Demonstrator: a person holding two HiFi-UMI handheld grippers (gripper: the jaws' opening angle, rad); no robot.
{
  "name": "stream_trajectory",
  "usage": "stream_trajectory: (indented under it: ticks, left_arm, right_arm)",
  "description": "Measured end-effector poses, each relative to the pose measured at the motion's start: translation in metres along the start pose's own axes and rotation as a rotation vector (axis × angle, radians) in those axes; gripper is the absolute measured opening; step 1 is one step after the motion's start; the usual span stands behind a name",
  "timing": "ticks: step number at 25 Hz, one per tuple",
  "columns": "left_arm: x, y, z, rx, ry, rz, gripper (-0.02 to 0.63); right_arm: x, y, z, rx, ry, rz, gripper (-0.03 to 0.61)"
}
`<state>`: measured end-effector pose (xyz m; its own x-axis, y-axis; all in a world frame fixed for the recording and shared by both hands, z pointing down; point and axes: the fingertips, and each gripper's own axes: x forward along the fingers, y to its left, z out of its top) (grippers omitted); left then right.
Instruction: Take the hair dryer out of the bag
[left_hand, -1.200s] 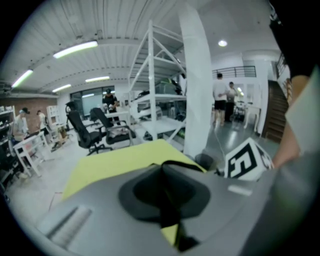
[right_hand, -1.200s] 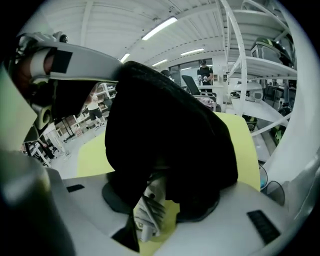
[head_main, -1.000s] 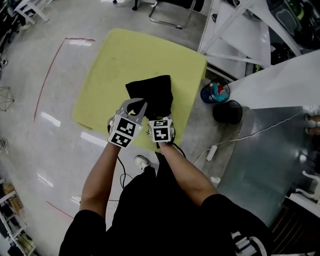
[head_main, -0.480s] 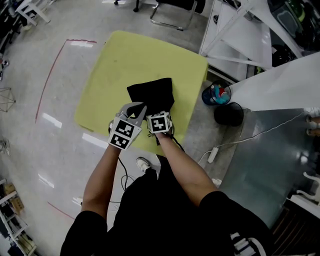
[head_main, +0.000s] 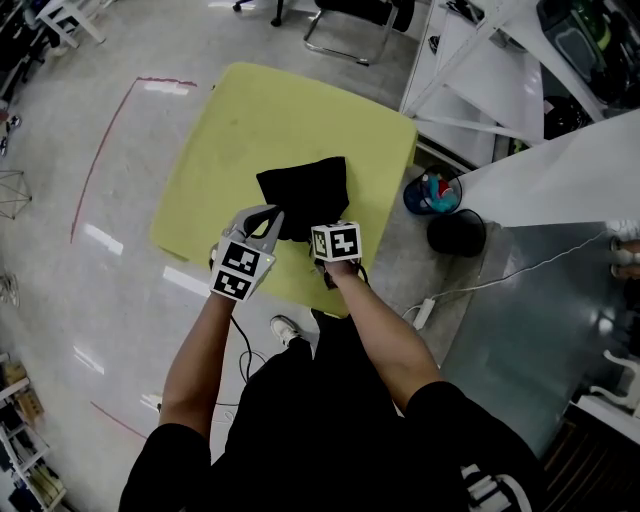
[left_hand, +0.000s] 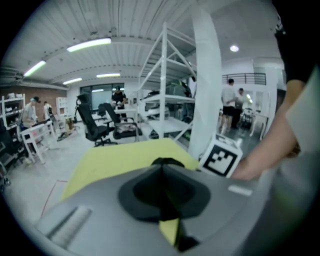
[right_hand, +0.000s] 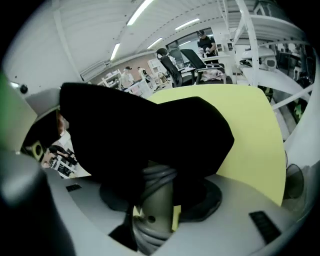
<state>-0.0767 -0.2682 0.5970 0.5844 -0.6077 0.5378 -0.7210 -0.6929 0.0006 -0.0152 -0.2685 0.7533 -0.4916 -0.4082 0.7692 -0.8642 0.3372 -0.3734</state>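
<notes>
Now we pinch the near edge of the black bag (head_main: 305, 190) with our left gripper (head_main: 268, 222), jaws together on the fabric, above the yellow table (head_main: 250, 110). Our right gripper (right_hand: 157, 202) is closing its 2 jaws around the hair dryer (right_hand: 159, 175). Its cord-wrapped grey handle pokes from the bag's mouth, with slim gaps showing on either side.

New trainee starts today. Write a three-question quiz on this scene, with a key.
1. True or false: the black bag lies on a yellow table.
2. What stands between the right gripper's jaws?
3. The left gripper is: A open, B shut on the black bag.
Key: 1 true. 2 The cord-wrapped hair dryer handle; the jaws are closing, not yet pressing it. 3 B.
</notes>
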Motion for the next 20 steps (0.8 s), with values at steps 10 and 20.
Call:
stream_trajectory:
  ticks: [10,20]
  left_arm:
    - [-0.015,0.039,0.001,0.054,0.008,0.147,0.015]
    - [-0.021,0.059,-0.003,0.077,0.023,0.209,0.015]
  right_arm:
    - [-0.061,0.029,-0.009,0.028,-0.048,0.239,0.213]
    - [-0.110,0.074,-0.031,-0.008,-0.118,0.510,0.213]
